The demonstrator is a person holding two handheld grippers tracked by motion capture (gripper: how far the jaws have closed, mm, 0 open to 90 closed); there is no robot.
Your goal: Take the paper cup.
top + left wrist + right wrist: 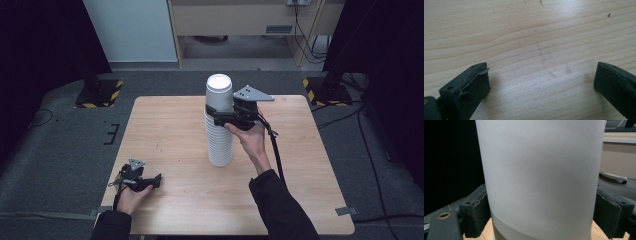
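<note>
The table (165, 130) carries a tall stack of white cups (220, 142) at its centre; your right gripper (218, 114) pinches the top cup (219, 92), so a crooked pull could topple the stack. Your left gripper (150, 181) rests spread, empty, near the front edge

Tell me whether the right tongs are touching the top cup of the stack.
Touching. In the right gripper view both jaws of the right tongs press against the sides of the top cup, no gap showing.

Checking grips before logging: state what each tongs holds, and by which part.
Right tongs clamp the top cup of the white cup stack by its side wall, near its lower part. Left tongs are open over the table, holding nothing.
</note>
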